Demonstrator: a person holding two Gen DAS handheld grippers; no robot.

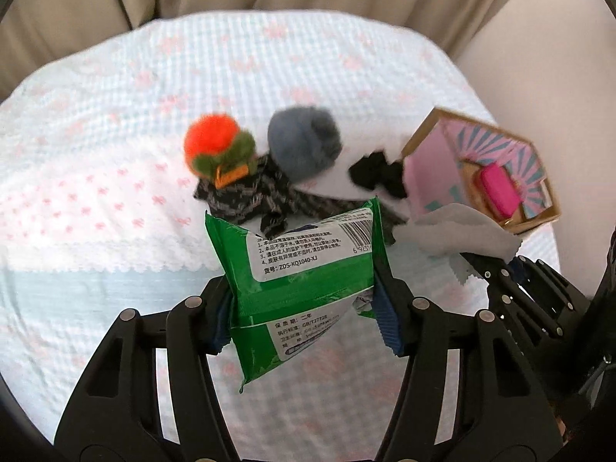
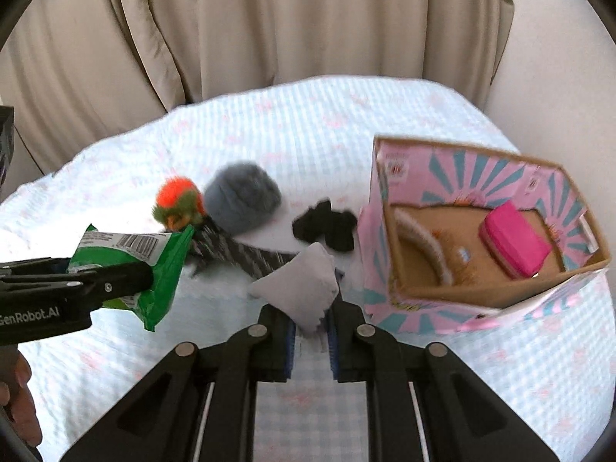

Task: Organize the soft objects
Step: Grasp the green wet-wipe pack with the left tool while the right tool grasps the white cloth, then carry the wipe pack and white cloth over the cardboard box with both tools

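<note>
Left gripper (image 1: 304, 300) has its two fingers clamped on a green wipes packet (image 1: 304, 265), the packet held upright in the lower middle of the left wrist view, clear of the bedspread (image 1: 96, 192). In the right wrist view that same packet (image 2: 154, 269) pokes in from the left edge.

Right gripper (image 2: 312, 331) is pinched narrow on a small grey cloth (image 2: 300, 285), bottom centre of its own frame; the cloth (image 1: 454, 235) flaps at the right of the left wrist view, just in front of the box.

Over to the box (image 2: 381, 238): pink and teal cardboard, open top, sitting at the right of the frame, tilted. Inside lies a bright pink case (image 2: 514, 244) and a curved tan band (image 2: 423, 246).

Mid-frame on the bedspread, a cluster: orange and green pompom (image 2: 179, 202), touching a grey fuzzy ball (image 2: 240, 200), a striped dark scarf (image 2: 246, 256) trailing beneath them, and a black scrunchie (image 2: 325, 229) between the ball and the box, just beside the box wall.

Beige curtain (image 2: 269, 30) across the top.
</note>
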